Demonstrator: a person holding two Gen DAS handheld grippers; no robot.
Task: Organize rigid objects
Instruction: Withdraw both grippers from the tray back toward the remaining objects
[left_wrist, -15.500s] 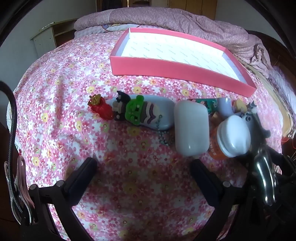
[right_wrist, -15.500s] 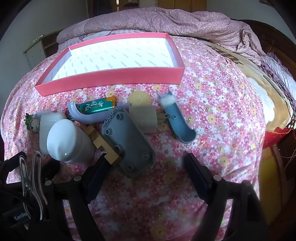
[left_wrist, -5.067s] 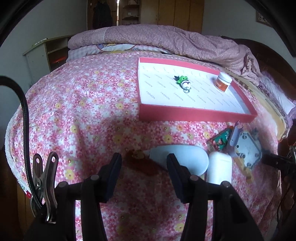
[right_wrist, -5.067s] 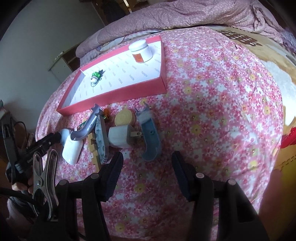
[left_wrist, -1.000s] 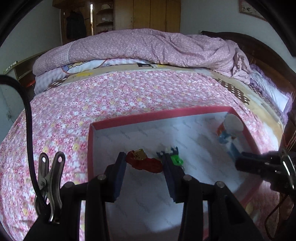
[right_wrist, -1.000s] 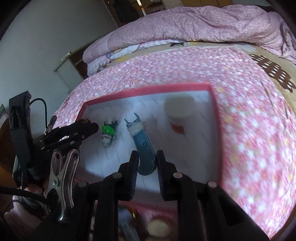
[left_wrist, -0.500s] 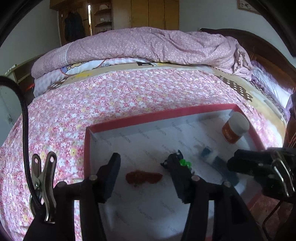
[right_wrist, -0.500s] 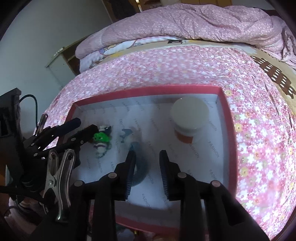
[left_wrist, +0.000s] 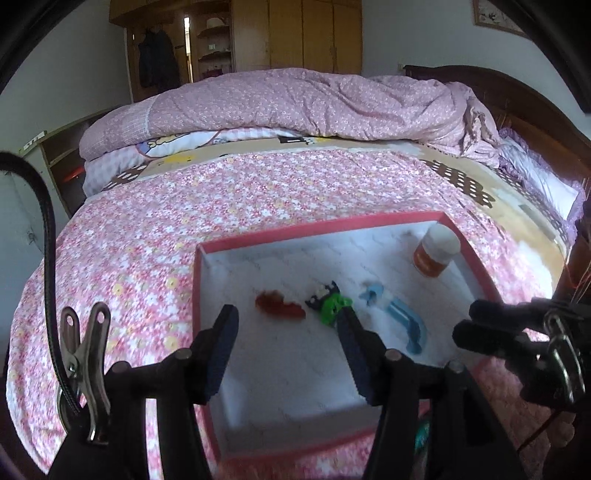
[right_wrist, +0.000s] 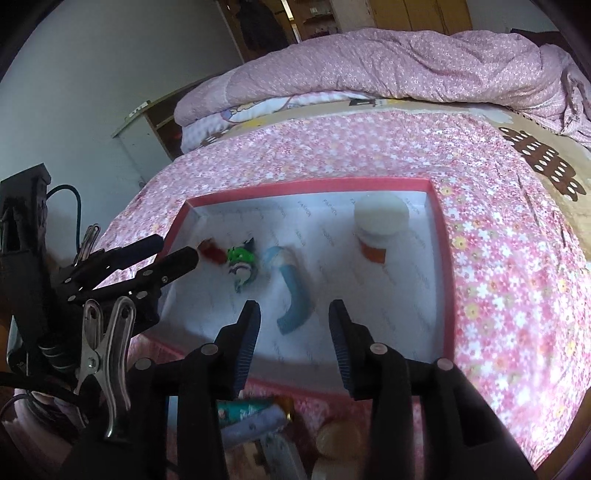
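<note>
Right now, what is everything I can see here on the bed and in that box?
tray: one, pink walls, white floor, on the bed
jar: one, orange with white lid, tray's far right corner
blue piece: one, curved, tray's middle
green figure: one, left of the blue piece
red figure: one, left of the green figure
bedspread: one, pink floral, under the tray
quilt: one, mauve, heaped at the bed's far end
items below tray: several, blurred
left tongs: one, black, open, empty
right tongs: one, black, open, empty
</note>
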